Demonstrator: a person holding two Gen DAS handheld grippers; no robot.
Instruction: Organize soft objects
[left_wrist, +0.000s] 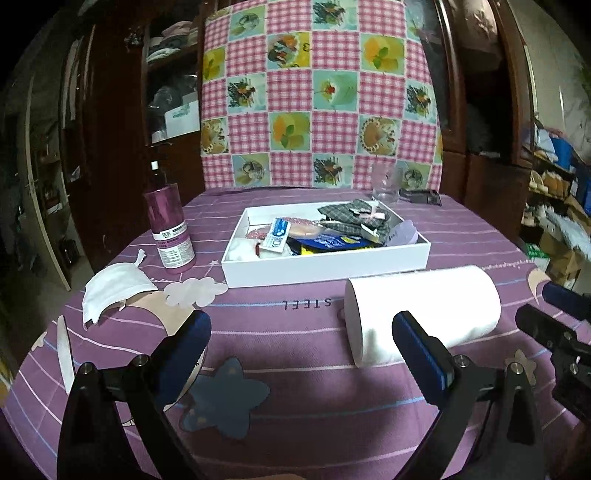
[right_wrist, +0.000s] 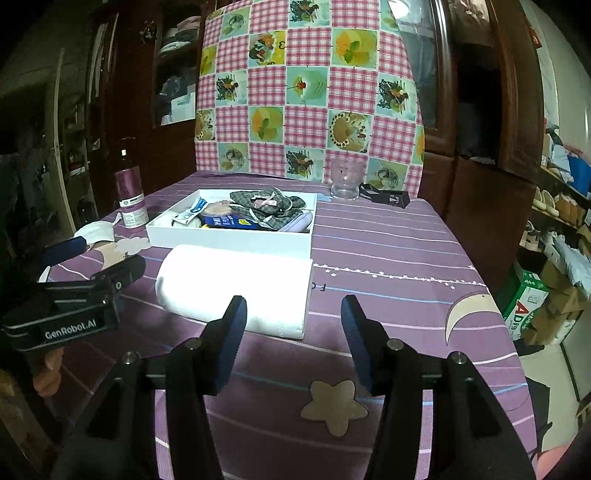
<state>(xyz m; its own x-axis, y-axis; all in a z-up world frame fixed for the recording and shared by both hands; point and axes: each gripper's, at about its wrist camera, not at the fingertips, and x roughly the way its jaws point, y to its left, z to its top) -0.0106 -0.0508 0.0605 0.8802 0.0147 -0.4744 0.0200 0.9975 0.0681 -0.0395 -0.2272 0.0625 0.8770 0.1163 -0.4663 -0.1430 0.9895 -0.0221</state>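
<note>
A white paper roll lies on its side on the purple cloth in front of a white tray. It also shows in the right wrist view. The tray holds a grey plaid cloth, a tube and other small items. A white face mask lies at the left, also seen in the right wrist view. My left gripper is open and empty, just short of the roll. My right gripper is open and empty, near the roll's right end.
A purple bottle stands left of the tray. A clear glass and a black clip sit behind it. A patchwork chair back rises at the far edge. Cabinets and cluttered shelves surround the table.
</note>
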